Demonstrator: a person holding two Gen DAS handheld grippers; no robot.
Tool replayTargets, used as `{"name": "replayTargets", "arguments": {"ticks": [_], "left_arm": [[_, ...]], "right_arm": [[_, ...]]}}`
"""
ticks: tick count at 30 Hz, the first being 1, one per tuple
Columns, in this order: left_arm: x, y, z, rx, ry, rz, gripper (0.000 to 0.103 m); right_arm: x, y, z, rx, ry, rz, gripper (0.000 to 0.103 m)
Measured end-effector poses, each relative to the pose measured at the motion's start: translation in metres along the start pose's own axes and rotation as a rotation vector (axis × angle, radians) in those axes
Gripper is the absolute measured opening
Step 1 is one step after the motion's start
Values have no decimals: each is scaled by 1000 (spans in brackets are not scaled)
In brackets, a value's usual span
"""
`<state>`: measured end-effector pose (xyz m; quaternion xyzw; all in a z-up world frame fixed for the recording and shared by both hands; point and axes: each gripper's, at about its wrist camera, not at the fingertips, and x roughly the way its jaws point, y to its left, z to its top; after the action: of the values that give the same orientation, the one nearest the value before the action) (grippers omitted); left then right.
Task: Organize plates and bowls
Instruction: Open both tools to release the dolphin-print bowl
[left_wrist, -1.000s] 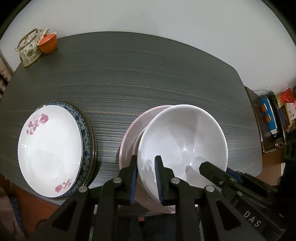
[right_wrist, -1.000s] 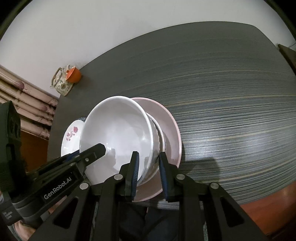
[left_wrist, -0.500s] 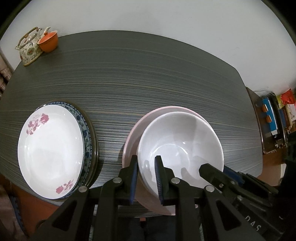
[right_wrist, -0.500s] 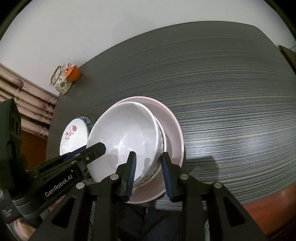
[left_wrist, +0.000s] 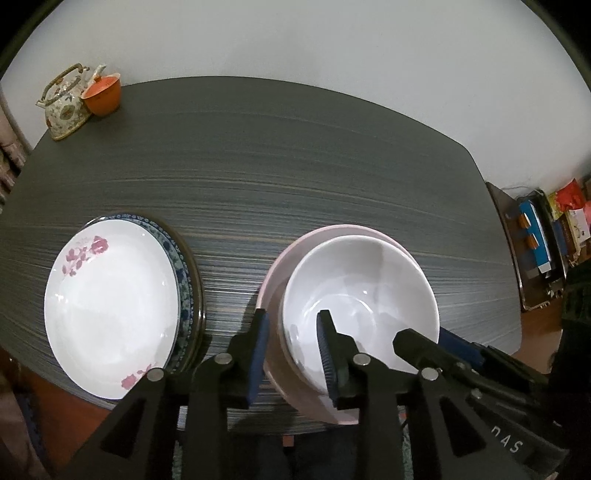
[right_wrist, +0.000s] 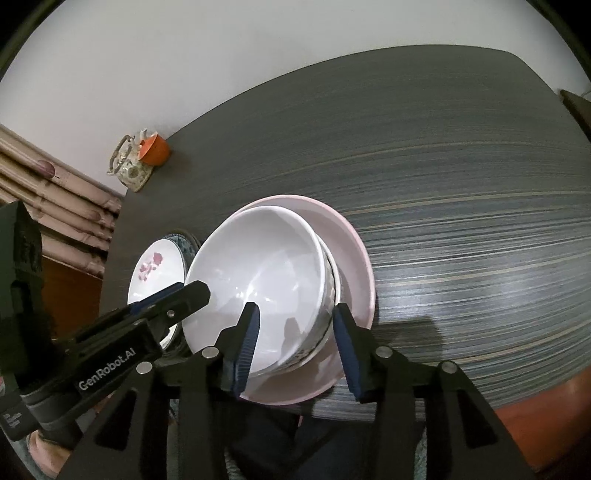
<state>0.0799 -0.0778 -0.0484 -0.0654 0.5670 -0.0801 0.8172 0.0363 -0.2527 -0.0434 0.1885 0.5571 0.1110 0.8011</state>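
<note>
A white bowl rests nested on another bowl inside a pink bowl at the table's near edge. It also shows in the right wrist view, with the pink bowl under it. My left gripper is open, its jaws astride the white bowl's left rim. My right gripper is open, its jaws astride the bowl's right rim. A white plate with pink flowers lies on a blue-patterned plate to the left.
A floral teapot and an orange cup stand at the table's far left corner. The dark striped table stretches behind the bowls. A shelf with boxes stands off the table's right end.
The white bowl was lowered from a tilt down into the pink bowl. Both grippers then opened and let go of its rim.
</note>
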Motion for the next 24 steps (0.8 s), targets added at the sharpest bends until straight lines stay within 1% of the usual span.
{"name": "replayTargets", "arguments": {"ticks": [1, 3, 7, 9, 12, 18, 24], "left_arm": [[-1, 1, -1, -1, -5, 3, 33], [-5, 1, -4, 4, -21, 16, 34], [-11, 0, -10, 11, -34, 12, 34], [-17, -1, -13, 24, -66, 40, 34], [-24, -1, -15, 20, -87, 50, 34], [-37, 1, -18, 28, -132, 85, 34], [-46, 6, -19, 20, -152, 110, 34]], "right_arm": [[0, 0, -1, 0, -1, -1, 42], [-3, 0, -2, 0, -10, -1, 43], [-7, 2, -4, -5, -37, -6, 45], [-13, 2, -6, -5, -62, -10, 48], [-20, 1, -8, -9, -94, -21, 51], [-27, -2, -9, -4, -124, -8, 51], [-35, -5, -13, -9, -140, -14, 51]]}}
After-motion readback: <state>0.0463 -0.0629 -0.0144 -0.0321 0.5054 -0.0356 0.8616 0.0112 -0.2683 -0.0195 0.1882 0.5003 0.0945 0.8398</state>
